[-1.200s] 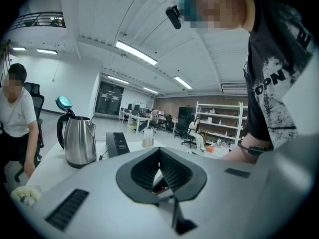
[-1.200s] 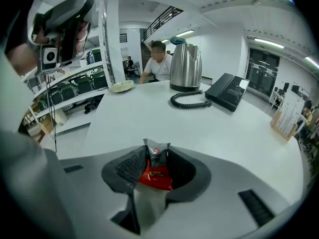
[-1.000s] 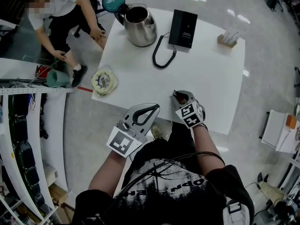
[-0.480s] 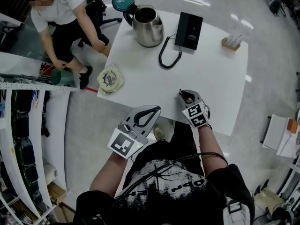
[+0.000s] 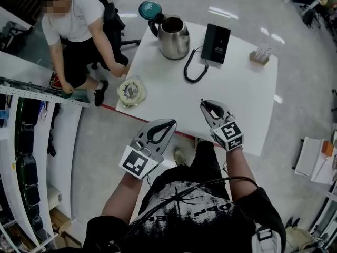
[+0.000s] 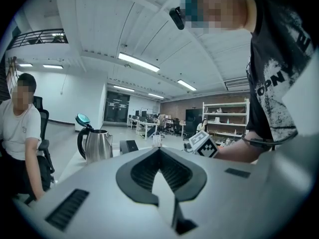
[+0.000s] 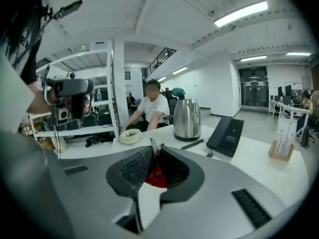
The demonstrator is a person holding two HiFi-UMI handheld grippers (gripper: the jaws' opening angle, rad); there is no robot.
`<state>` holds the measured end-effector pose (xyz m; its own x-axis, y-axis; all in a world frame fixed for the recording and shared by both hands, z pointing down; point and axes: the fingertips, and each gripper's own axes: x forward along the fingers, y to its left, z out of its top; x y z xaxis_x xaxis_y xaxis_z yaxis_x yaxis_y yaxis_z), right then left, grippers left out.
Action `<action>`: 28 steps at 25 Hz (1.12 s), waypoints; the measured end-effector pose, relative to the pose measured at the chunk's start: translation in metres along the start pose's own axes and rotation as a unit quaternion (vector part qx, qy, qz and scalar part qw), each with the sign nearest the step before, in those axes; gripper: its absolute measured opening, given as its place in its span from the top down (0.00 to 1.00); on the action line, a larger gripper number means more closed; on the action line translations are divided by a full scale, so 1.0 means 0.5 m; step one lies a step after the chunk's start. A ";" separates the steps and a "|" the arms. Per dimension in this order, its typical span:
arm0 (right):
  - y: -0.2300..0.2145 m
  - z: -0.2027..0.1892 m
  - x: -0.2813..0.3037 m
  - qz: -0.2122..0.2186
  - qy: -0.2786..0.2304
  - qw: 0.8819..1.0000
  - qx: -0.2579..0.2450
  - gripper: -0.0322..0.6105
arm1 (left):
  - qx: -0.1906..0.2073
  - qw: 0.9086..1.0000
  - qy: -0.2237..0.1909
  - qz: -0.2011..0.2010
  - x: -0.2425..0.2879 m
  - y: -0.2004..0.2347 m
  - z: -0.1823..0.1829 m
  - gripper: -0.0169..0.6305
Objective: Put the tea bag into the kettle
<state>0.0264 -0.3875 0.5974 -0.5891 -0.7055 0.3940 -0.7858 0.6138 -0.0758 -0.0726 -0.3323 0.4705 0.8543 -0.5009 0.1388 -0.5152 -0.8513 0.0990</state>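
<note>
Left gripper (image 5: 168, 124): jaws together, empty, well short of kettle (image 5: 174, 36) | kettle: lid up, mouth open | right gripper (image 5: 204, 105): jaws have just been closing, clamped on tea bag (image 7: 155, 176); kettle ahead, slightly left, well apart; likely the nearer hand.

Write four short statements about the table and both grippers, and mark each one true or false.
1. The lid of the kettle stands open. True.
2. The right gripper is empty. False: its jaws are shut on a red tea bag.
3. In the head view, the black phone lies right of the kettle. True.
4. The left gripper holds the tape roll. False: its jaws are together on nothing, and the roll lies at the left edge of the table.
</note>
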 end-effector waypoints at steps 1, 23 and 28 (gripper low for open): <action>0.008 0.024 -0.006 0.003 -0.013 1.000 -0.004 0.86 | 0.002 1.000 -0.003 0.003 -0.008 0.002 0.006 0.96; 0.160 0.295 -0.108 -0.004 -0.122 0.984 -0.128 0.86 | 0.058 0.993 -0.072 0.067 -0.212 0.003 0.100 0.96; 0.152 0.322 -0.089 0.001 -0.128 0.982 -0.136 0.86 | 0.057 0.992 -0.083 0.078 -0.219 0.025 0.100 0.96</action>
<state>-0.0372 -0.3665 0.4267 -0.6466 -0.7485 0.1475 -0.7252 0.6630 0.1857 -0.1690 -0.2958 0.4071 0.7687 -0.6392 -0.0206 -0.6396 -0.7684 -0.0235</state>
